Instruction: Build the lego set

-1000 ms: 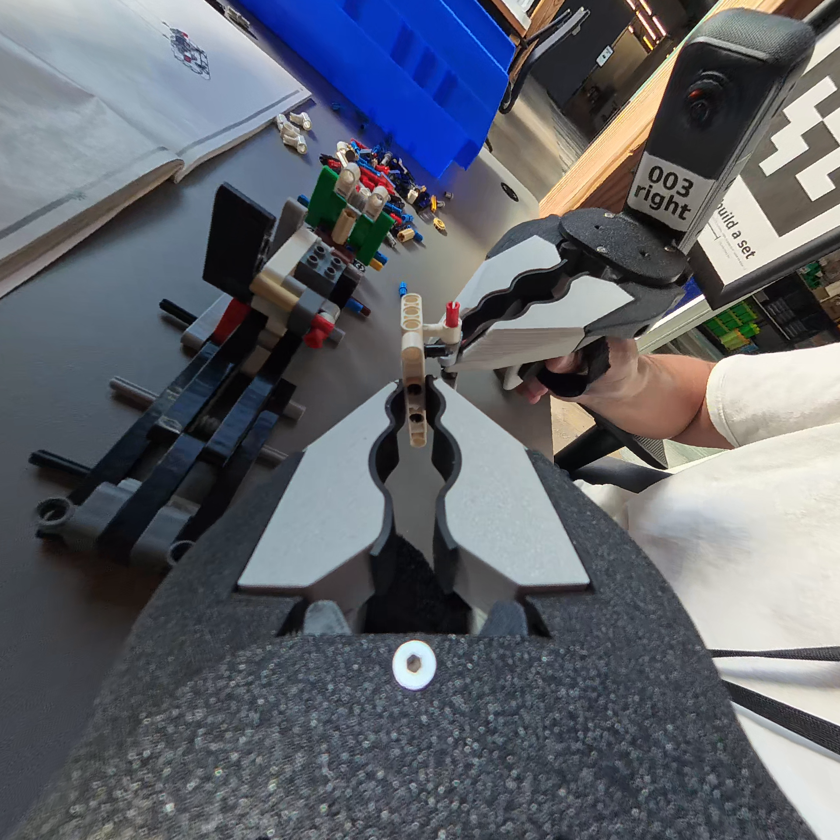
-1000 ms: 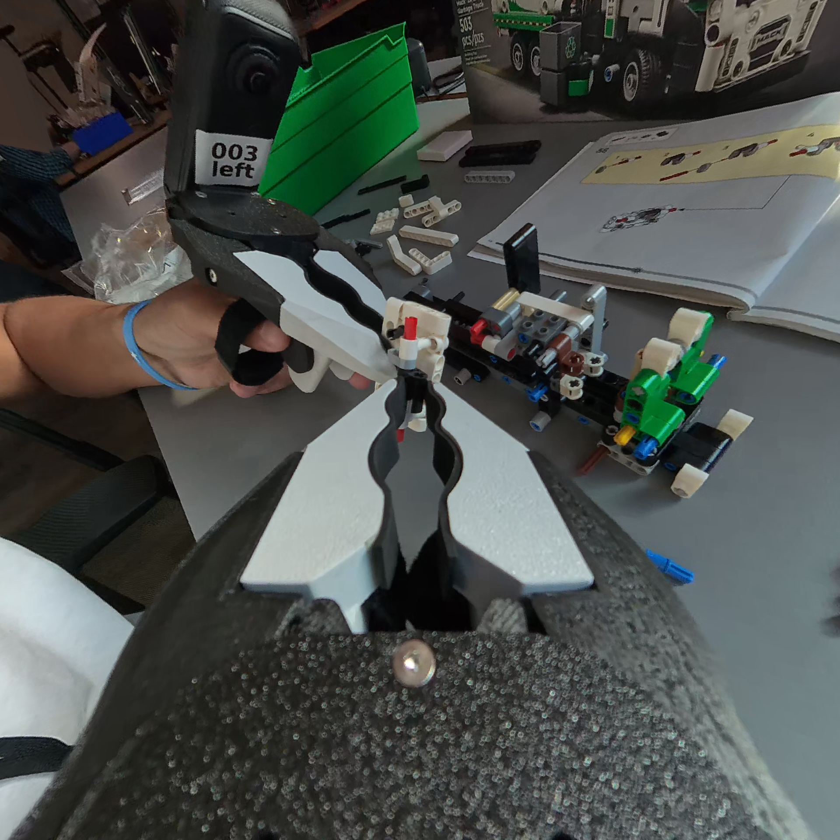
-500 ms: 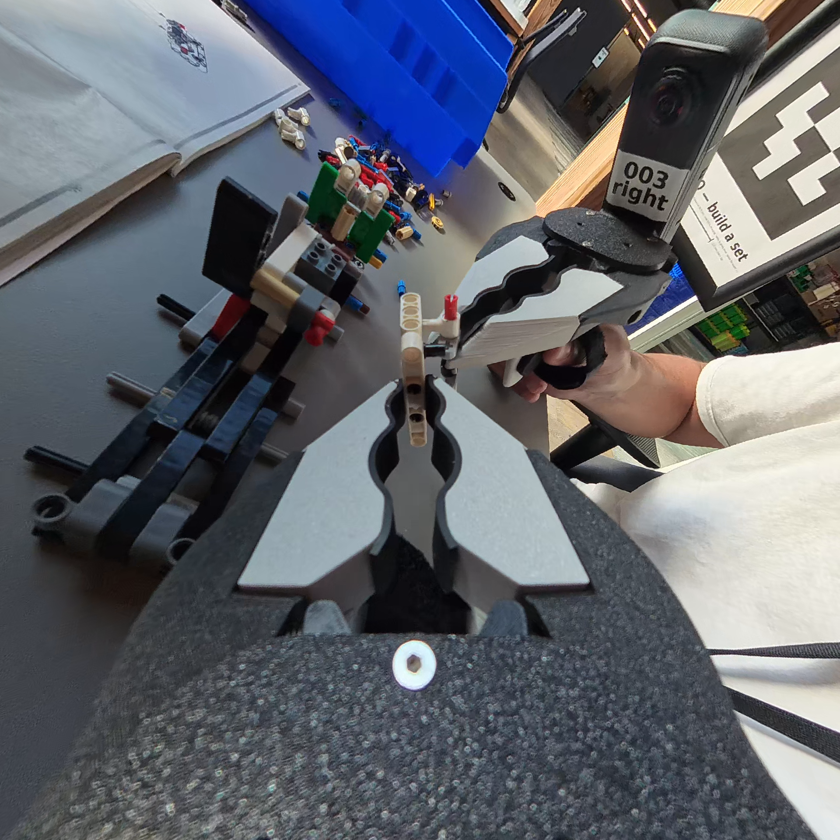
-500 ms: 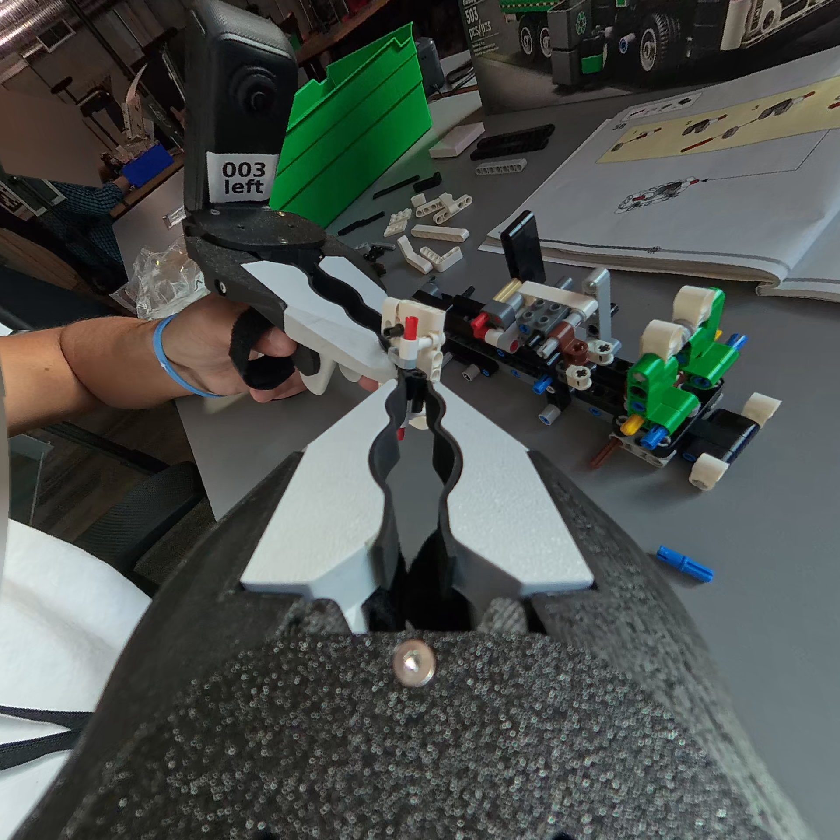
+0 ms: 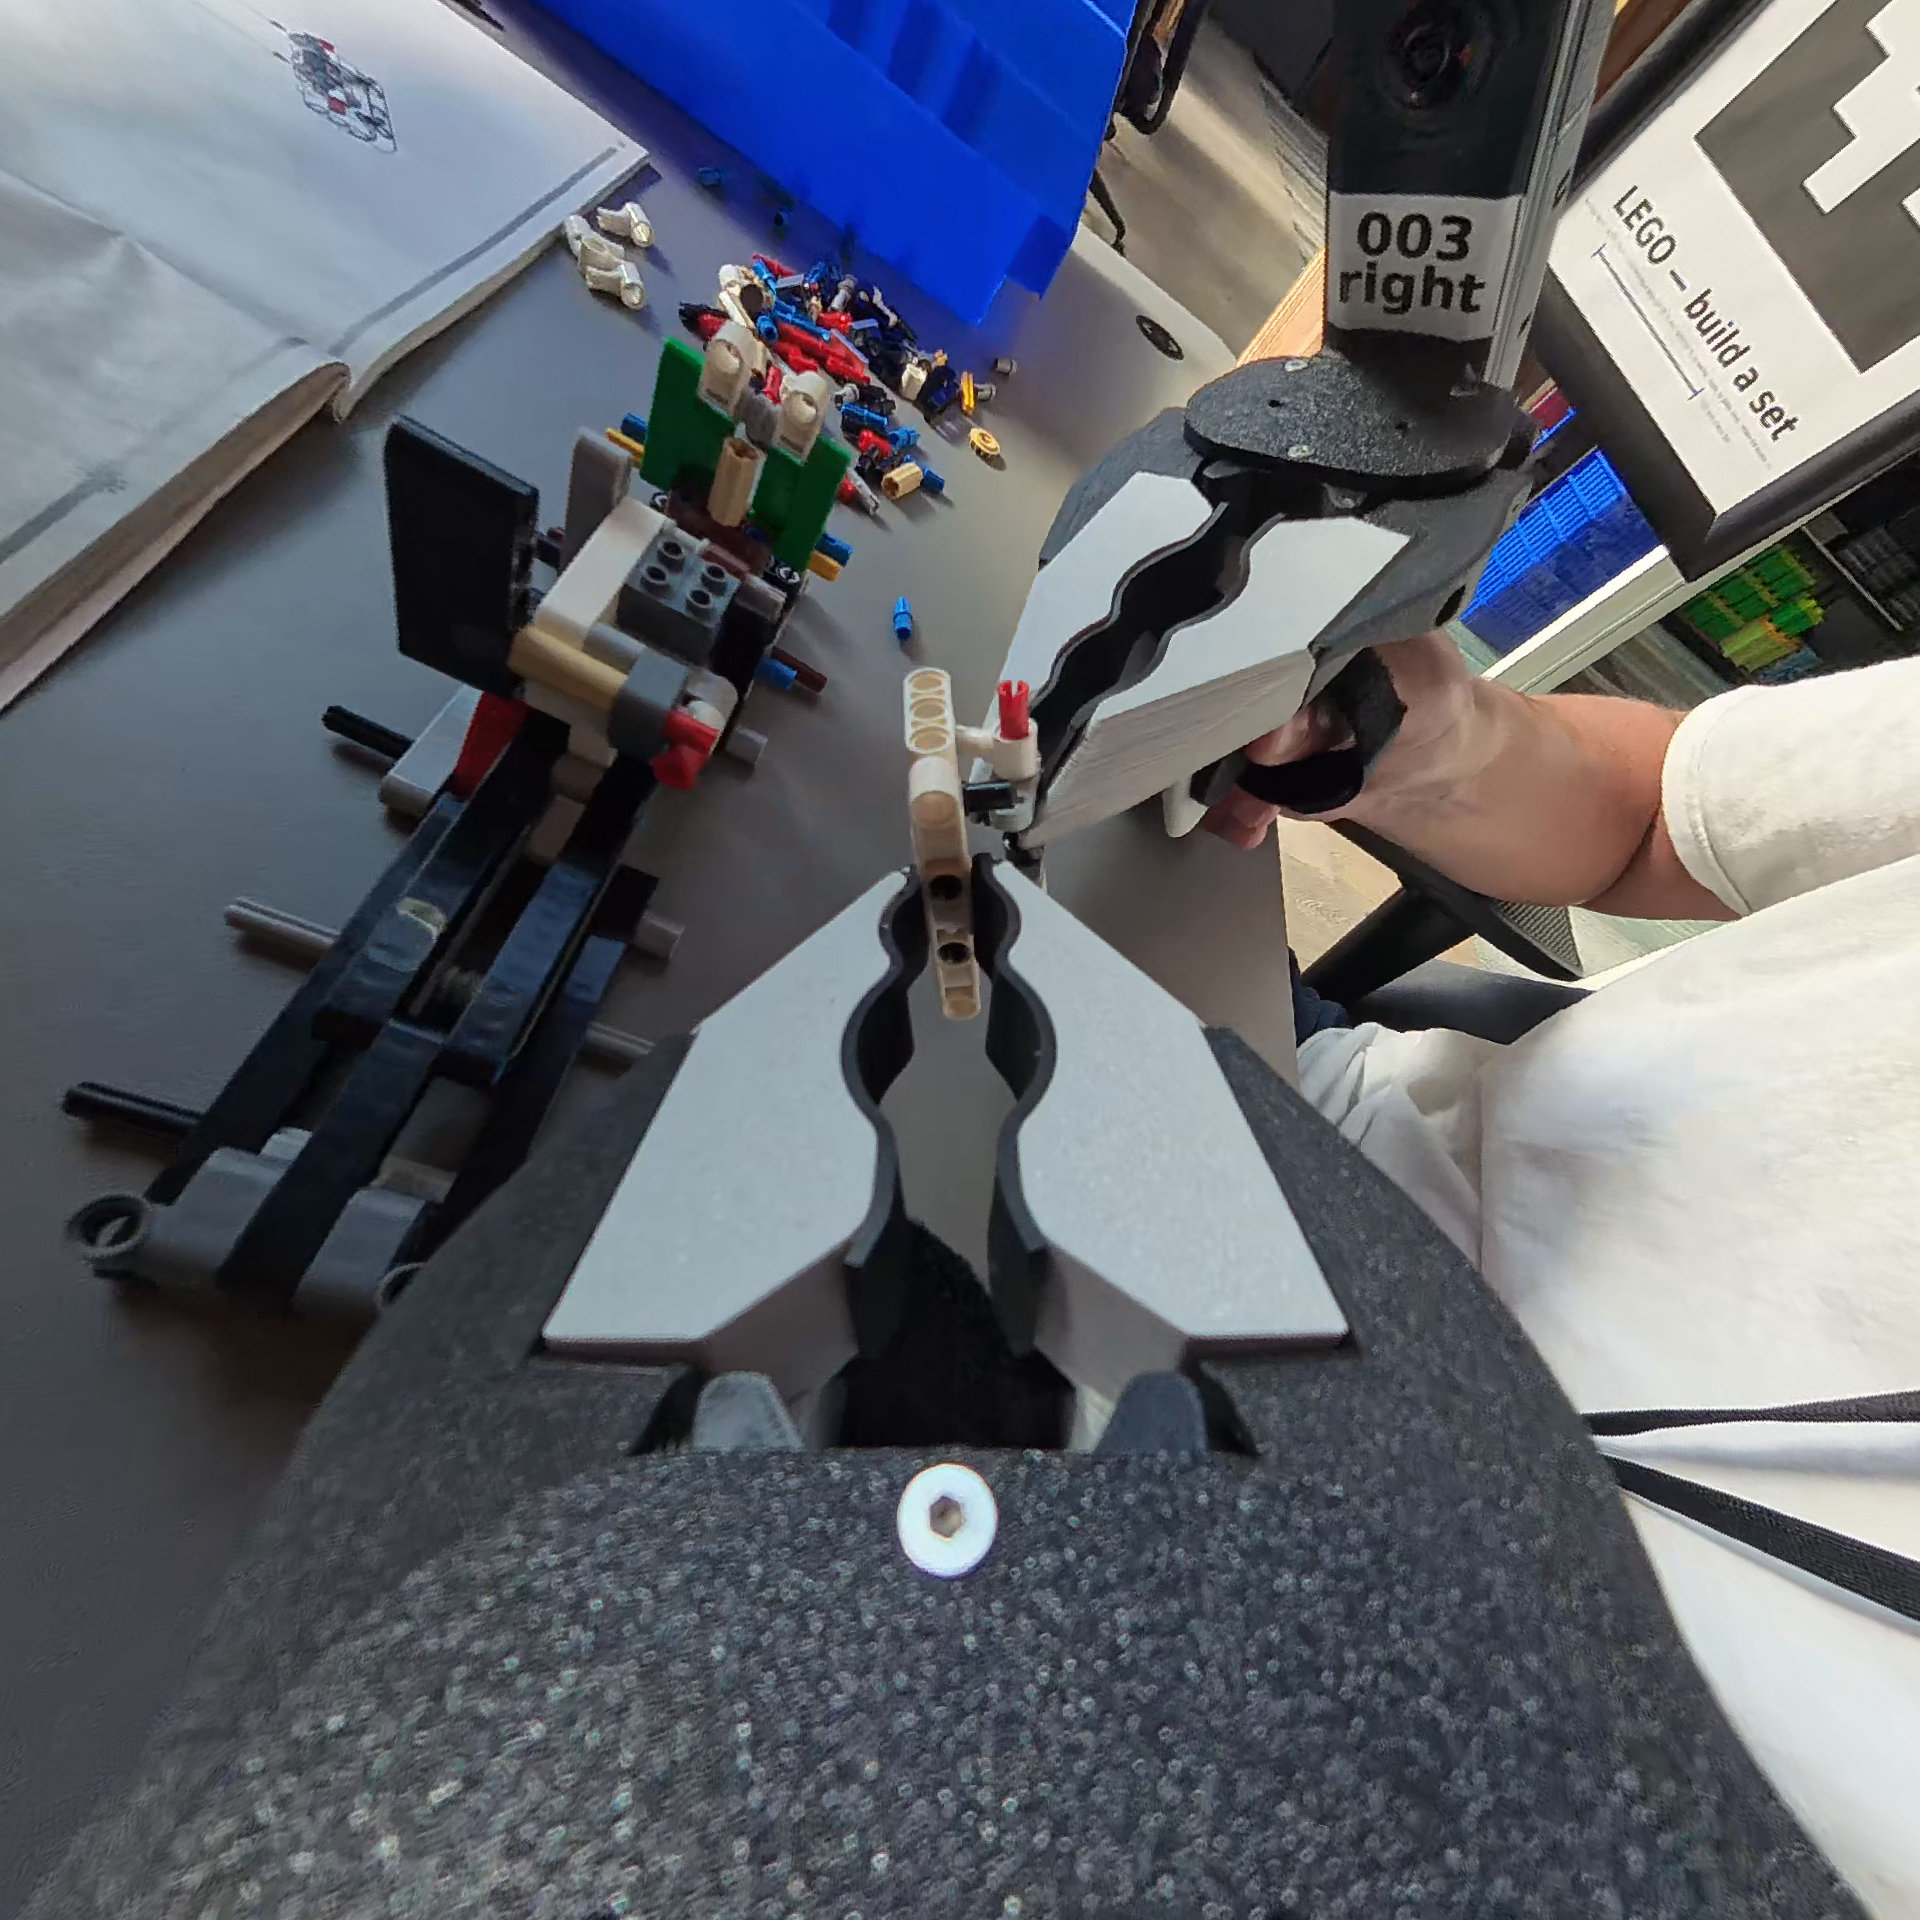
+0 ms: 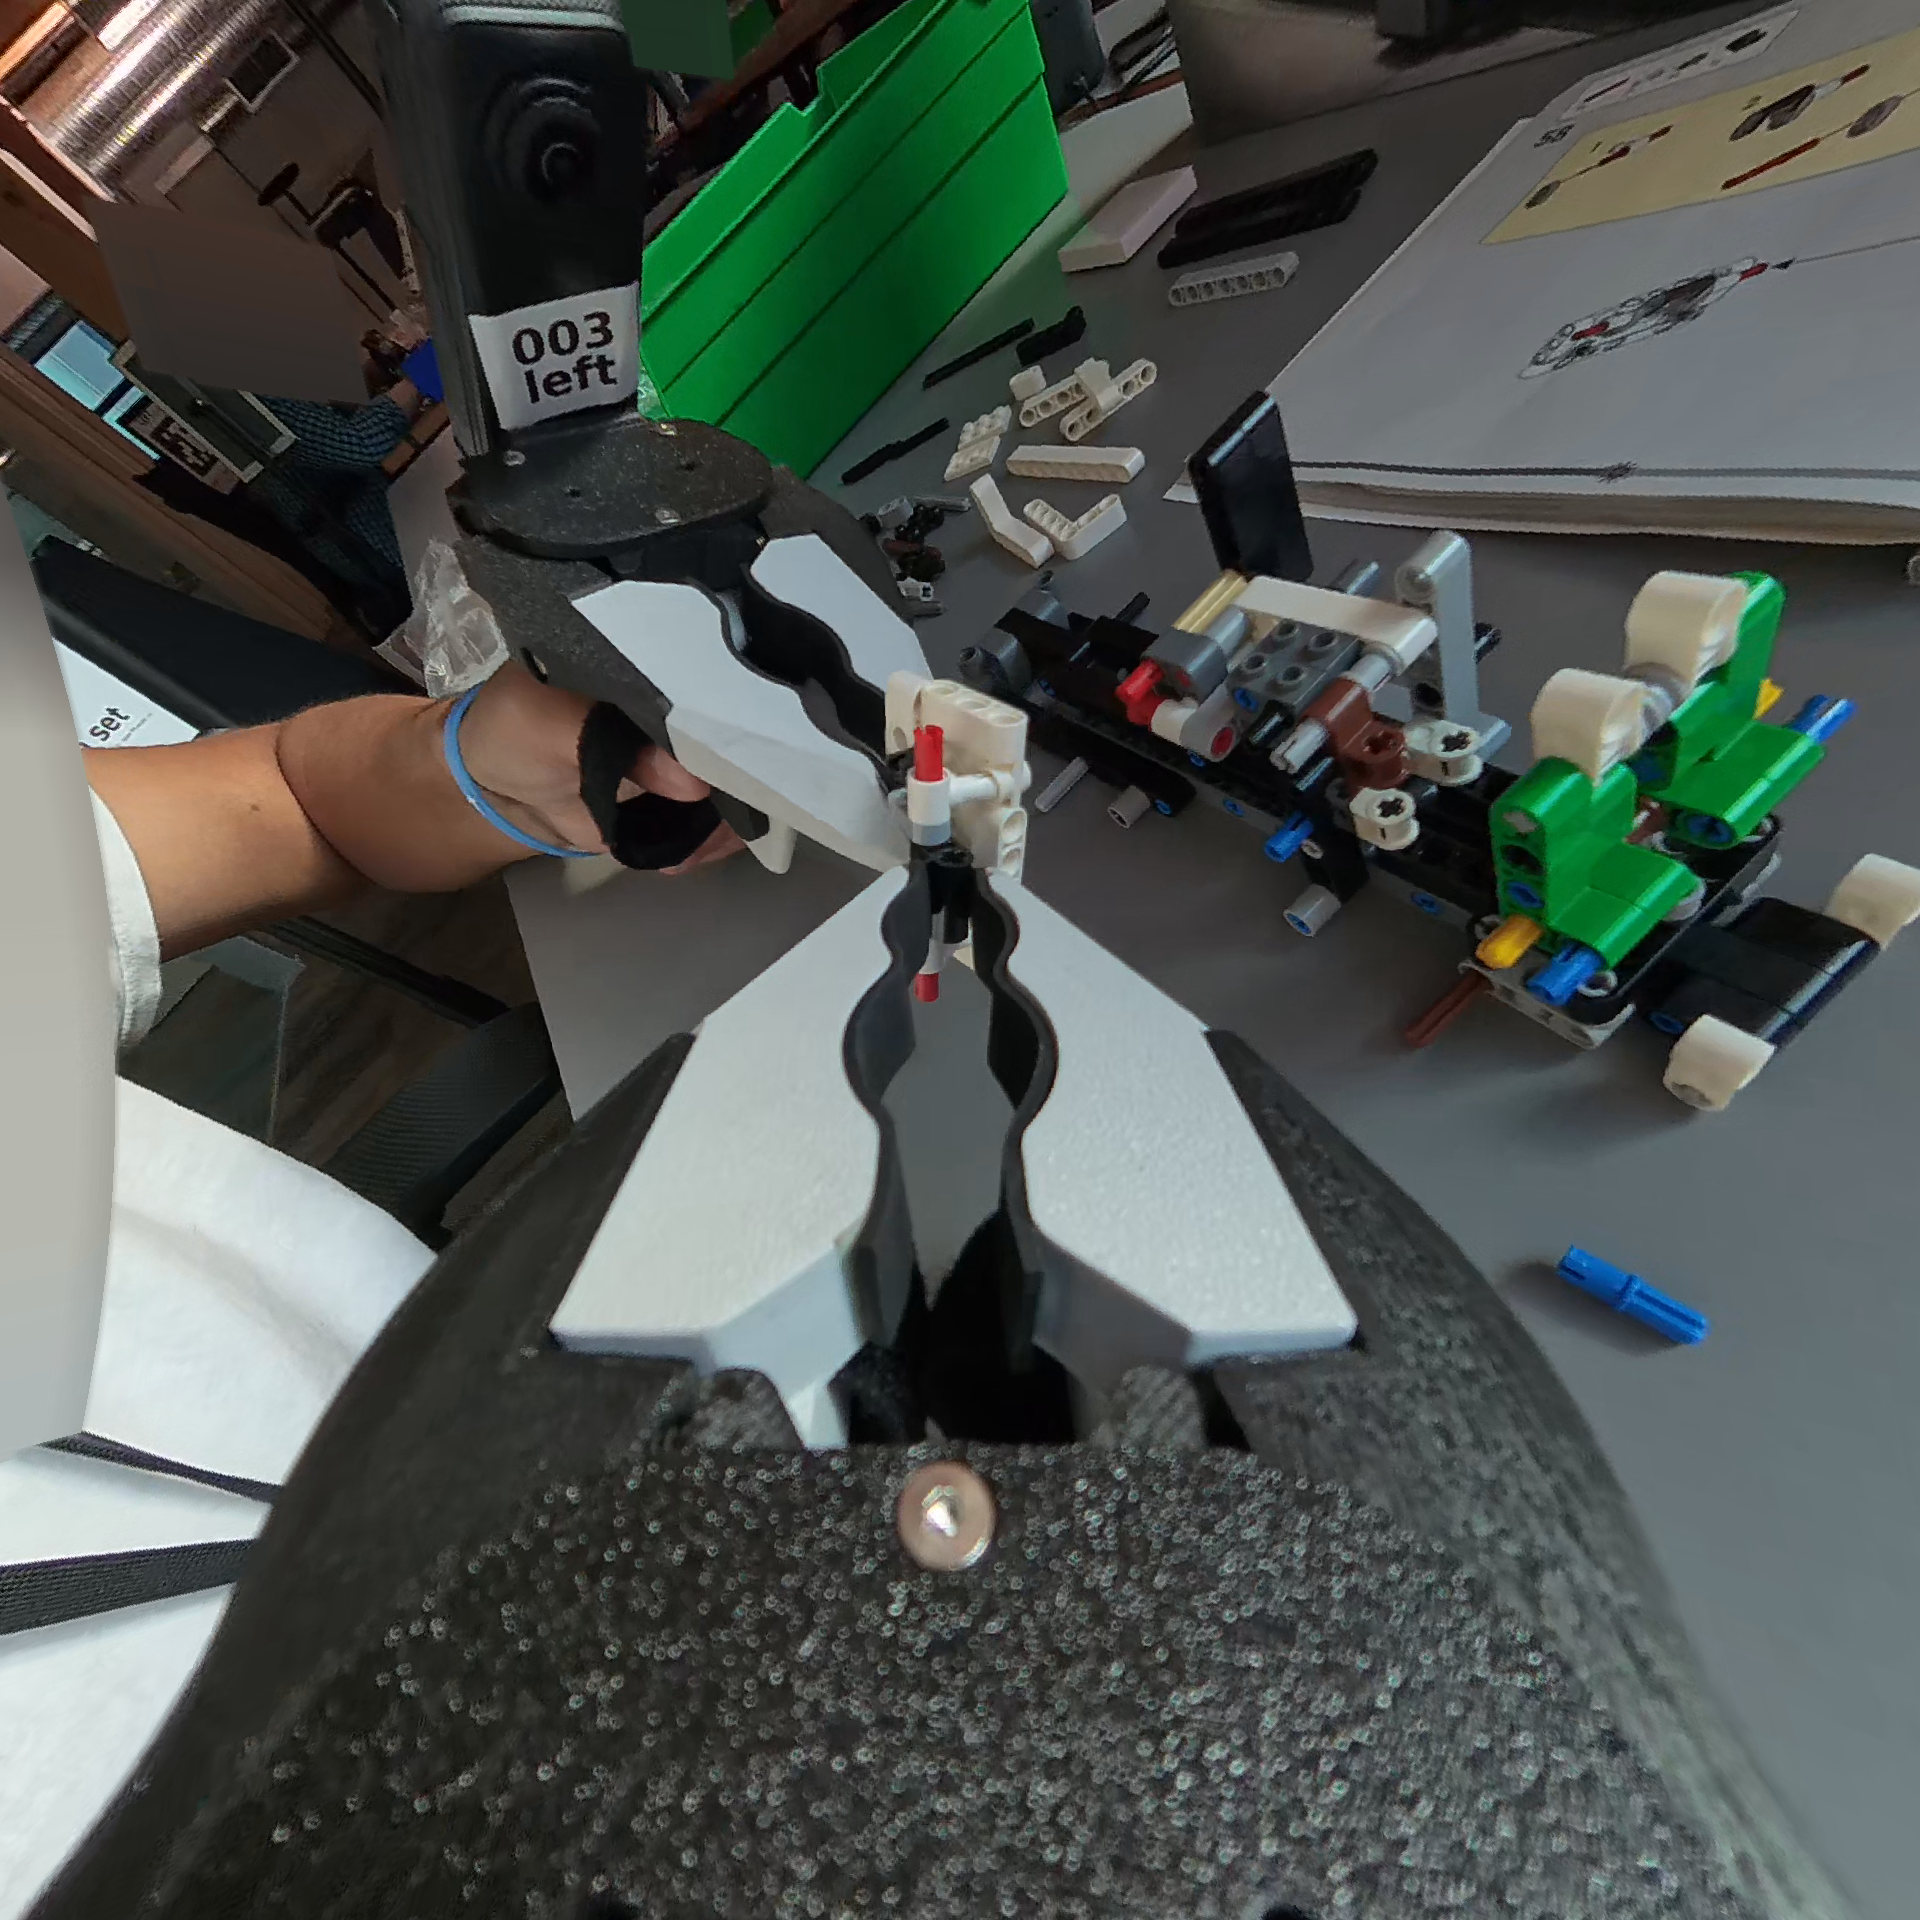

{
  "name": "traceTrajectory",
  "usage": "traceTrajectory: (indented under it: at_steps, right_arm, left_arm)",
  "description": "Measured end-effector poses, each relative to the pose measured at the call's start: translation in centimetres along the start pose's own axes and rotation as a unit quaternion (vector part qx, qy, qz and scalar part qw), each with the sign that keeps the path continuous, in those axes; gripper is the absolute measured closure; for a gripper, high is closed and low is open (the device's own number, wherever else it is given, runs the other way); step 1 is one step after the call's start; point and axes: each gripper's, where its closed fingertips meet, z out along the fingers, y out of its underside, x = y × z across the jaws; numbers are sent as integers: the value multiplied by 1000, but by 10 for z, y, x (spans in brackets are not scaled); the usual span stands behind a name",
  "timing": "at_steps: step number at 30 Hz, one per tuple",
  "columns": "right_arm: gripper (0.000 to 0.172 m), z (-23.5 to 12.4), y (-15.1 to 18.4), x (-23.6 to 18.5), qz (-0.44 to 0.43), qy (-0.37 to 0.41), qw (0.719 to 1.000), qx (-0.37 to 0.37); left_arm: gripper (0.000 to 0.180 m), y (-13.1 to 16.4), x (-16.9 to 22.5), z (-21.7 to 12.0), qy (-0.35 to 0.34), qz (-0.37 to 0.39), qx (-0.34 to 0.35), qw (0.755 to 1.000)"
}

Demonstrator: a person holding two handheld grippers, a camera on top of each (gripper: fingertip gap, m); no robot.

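Left gripper (image 5: 951,914): closing on the lower end of a tan perforated beam (image 5: 928,769), pads pressing its two flat sides, so the beam is standing upright above the grey table (image 5: 125,831).
Right gripper (image 6: 948,914): clamping a thin red-tipped axle assembly (image 6: 928,774) across its black middle; a white connector on it is meeting the beam's side, which suggests the two parts are being joined in mid-air.
Reason for the hold: each tool is bracing one part, apparently so the pin can line up with a beam hole.
Partly built model (image 6: 1351,717): lying on the table beyond both tools, well apart.
Loose blue pin (image 6: 1631,1307): resting on the table right of the right gripper.
Open instruction booklet (image 6: 1662,343): lying behind the model.
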Motion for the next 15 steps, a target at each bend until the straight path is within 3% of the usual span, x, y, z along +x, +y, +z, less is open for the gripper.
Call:
traceTrajectory:
  at_steps: [8,15]
  right_arm:
    - [166,-7,-5,-9,47,-75,996,3]
    - [166,-8,-7,-9,54,-86,995,8]
  left_arm:
    - [175,-4,11,-4,92,-53,9,994]
    - [175,-6,12,-4,98,-52,15,994]
